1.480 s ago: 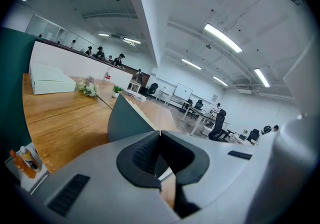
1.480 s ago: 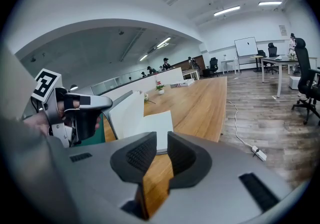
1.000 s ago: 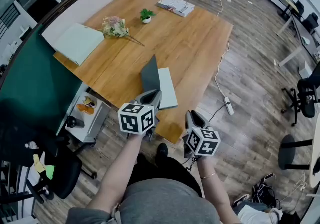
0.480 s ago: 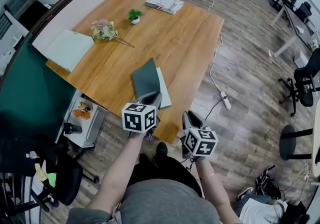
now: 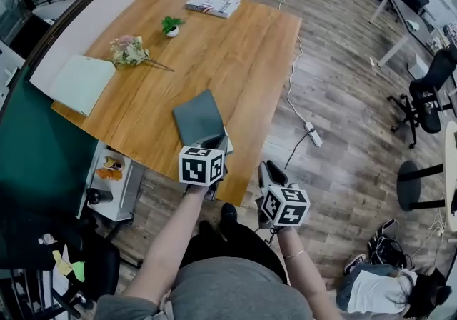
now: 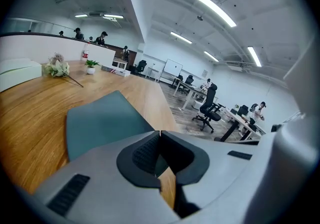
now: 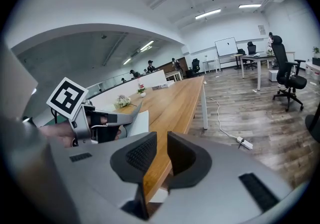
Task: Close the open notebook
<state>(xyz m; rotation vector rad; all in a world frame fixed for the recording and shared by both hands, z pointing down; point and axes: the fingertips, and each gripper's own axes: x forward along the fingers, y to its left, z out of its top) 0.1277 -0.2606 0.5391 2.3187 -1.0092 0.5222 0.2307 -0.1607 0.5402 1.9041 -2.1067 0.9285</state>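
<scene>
My left forearm reaches forward and down. The left gripper (image 5: 219, 143) has its jaws clenched together at the near edge of the notebook (image 5: 198, 115); I cannot tell whether they pinch the cover. The notebook lies near the front edge of the table (image 5: 243, 54), its grey-green cover sloping up off a white page (image 7: 138, 122). My right gripper (image 7: 161, 138) hangs just off that front edge, over the floor, jaws released with nothing between them. Beyond the notebook the tabletop is broad bare wood. A pale folder (image 5: 80, 83) and flowers (image 5: 128, 50) lie well off to the left. Left of the table, a shelf tray (image 5: 141, 168) holds orange things (image 5: 109, 173). Farther back, a small pot (image 5: 171, 31) holds a green plant.
</scene>
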